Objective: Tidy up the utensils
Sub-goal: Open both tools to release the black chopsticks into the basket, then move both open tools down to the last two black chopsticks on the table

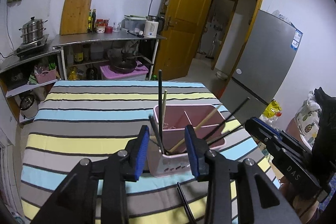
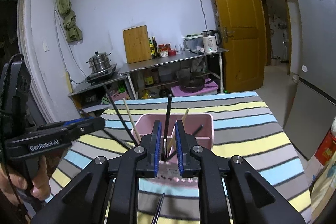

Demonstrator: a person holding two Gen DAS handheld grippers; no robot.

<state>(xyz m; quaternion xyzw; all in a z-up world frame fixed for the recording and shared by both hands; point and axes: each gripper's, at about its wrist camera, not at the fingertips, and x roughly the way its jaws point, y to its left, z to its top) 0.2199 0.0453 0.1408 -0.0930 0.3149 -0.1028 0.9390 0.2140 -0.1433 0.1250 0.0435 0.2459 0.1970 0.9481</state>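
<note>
A pink utensil holder (image 1: 189,119) with two compartments stands on the striped tablecloth (image 1: 88,123). Several black and wooden chopsticks (image 1: 160,102) lean in its near compartment. My left gripper (image 1: 168,148) is open, its blue pads either side of the holder's near corner, holding nothing. In the right wrist view the holder (image 2: 189,121) sits just beyond my right gripper (image 2: 168,144), which is open with a narrow gap; a black chopstick (image 2: 168,114) stands in the holder behind that gap. Loose black chopsticks (image 1: 184,201) lie on the cloth below the grippers, also seen in the right wrist view (image 2: 158,209).
A steel counter (image 1: 105,40) with a cutting board, bottles, kettle and steamer pot runs along the far wall. A yellow door (image 1: 189,20) stands open and a grey fridge (image 1: 268,60) is at the right. The table's far edge (image 1: 126,81) faces the shelves.
</note>
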